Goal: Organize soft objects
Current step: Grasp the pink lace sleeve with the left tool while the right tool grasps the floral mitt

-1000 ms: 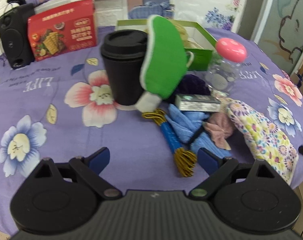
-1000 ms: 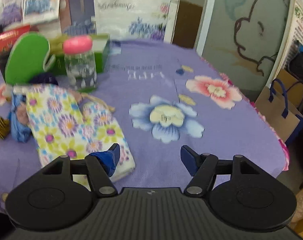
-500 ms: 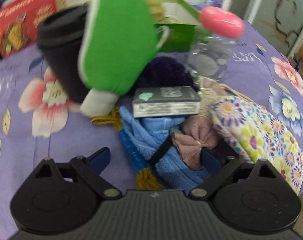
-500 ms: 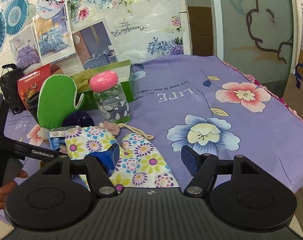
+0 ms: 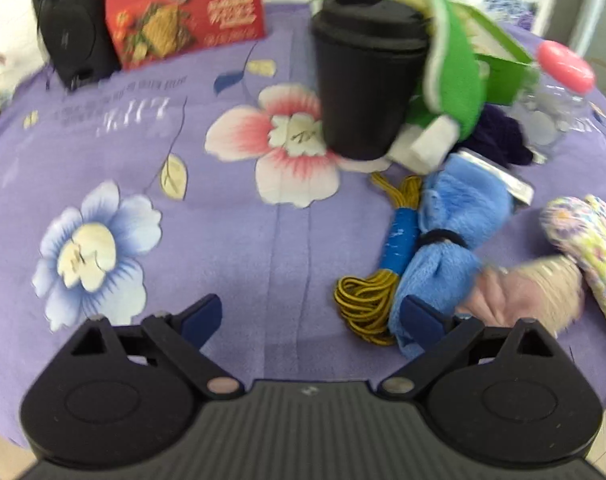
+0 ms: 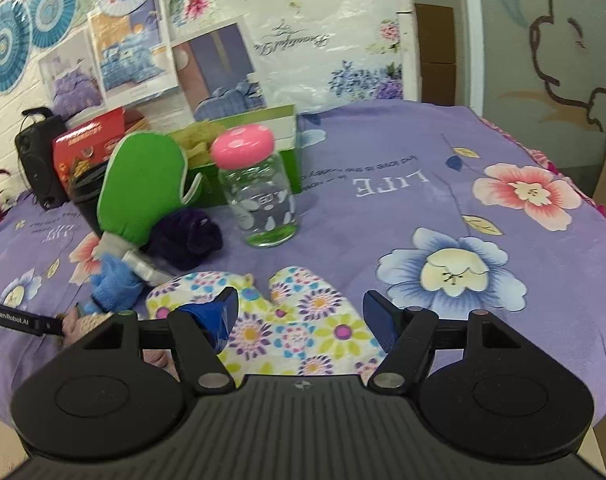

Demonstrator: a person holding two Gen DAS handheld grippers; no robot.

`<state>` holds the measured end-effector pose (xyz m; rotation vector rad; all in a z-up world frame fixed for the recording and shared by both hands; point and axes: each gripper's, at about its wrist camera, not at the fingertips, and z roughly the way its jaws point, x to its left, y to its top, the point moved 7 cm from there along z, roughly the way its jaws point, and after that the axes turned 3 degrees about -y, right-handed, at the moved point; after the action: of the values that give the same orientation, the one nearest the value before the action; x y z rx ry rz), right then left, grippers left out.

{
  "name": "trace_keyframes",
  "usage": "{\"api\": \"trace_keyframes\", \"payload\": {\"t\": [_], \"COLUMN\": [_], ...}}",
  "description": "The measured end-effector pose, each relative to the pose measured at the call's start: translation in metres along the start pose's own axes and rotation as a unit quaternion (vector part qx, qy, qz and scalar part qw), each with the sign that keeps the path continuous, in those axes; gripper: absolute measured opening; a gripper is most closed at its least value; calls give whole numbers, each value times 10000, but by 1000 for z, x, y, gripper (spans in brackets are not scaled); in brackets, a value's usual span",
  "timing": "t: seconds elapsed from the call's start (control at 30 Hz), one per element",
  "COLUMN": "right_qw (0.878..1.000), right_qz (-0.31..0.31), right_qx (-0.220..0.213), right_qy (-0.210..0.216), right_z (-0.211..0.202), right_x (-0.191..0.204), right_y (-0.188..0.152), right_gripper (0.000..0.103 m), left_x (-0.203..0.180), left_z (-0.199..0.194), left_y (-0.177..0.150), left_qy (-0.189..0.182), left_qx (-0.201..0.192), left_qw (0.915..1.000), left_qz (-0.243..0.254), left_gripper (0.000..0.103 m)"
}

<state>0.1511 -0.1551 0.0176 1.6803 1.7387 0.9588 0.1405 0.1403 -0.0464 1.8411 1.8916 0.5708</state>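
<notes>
Left gripper (image 5: 313,316): jaws open, empty — has swung left off the pile since half a second ago.
Blue towel (image 5: 455,232): lower right, untouched on the tabletop (image 5: 183,240).
Right gripper (image 6: 301,314): jaws open above the floral mitt (image 6: 303,320).
Meaning: no grasp yet.

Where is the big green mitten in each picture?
Left wrist view: the green mitten is at the upper right, blurred and seen edge-on, leaning on the black cup.
Right wrist view: the green mitten is at the middle left, facing the camera, left of the jar.
Shared landmark: the pink-lidded jar.
</notes>
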Motion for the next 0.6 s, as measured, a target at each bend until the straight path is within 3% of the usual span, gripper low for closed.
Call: {"api": "trace_keyframes", "payload": {"t": [0.17,0.3,0.43,0.6], "right_qw": [9993,9990,9939,9686], "right_qz": [-343,-347,-909,-2019], "right_qx": [142,283,532,1008], "right_qy": [-19,14,339,1043], "right_z": [-1,3,3,16], "right_x": [8,4,12,34], "right_y": [-8,-10,-9,2], "right_gripper": [55,55,55,55], "left_x": [-38,-84,-118,-135], "left_z": [-47,-63,-53,-37], "left_y": [-5,-3,-2,-6], "left_qy": [-393,-745,-1389,-1853], "left_qx": [-664,-1120,-1034,-855], "left_qw": [9940,9734,9412,8934], "left_qz": [772,1854,2902,4002], "left_gripper": [97,97,97,97]}}
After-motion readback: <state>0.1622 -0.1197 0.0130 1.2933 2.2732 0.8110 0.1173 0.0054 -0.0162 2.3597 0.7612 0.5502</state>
